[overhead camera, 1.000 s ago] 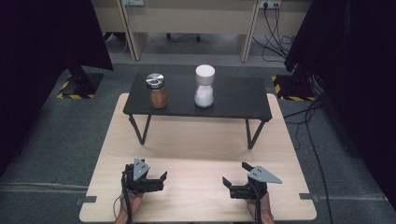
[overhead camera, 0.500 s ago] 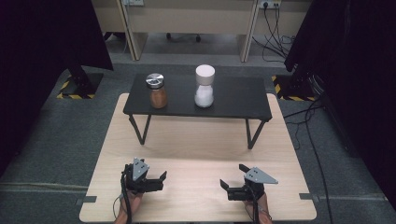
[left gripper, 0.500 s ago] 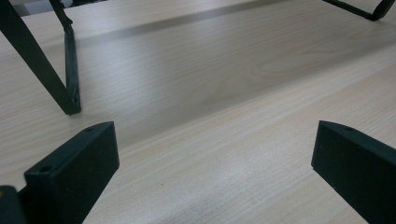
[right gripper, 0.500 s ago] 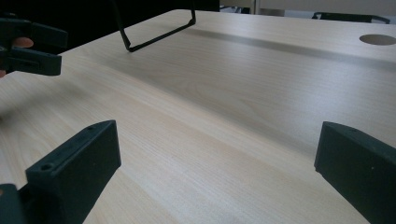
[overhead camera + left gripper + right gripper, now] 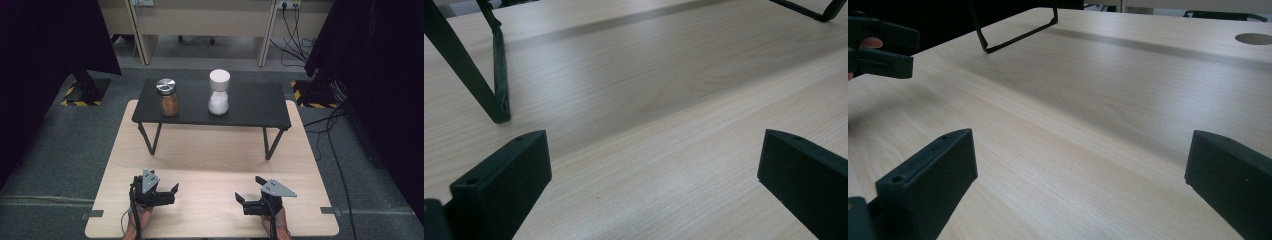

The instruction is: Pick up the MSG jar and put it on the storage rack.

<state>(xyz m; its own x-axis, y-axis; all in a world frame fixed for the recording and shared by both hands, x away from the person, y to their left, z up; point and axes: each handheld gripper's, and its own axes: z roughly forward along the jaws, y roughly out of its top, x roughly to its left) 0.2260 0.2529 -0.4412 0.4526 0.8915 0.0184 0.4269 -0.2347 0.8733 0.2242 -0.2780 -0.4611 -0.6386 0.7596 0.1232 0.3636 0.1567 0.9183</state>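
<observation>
1. Left gripper (image 5: 172, 192) and right gripper (image 5: 241, 202): jaws spread wide, holding nothing, low over pale wood-grain table (image 5: 210, 150).
2. Brown jar (image 5: 168, 97), metal lid, upright on black stand (image 5: 250, 105) at 12 o'clock, well apart; nearer left gripper.
3. White hourglass-shaped jar (image 5: 219, 92) just beside, 3 o'clock of it; nearer right.

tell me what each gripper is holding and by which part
Nothing is held. The left gripper and right gripper are both open above the bare table.
</observation>
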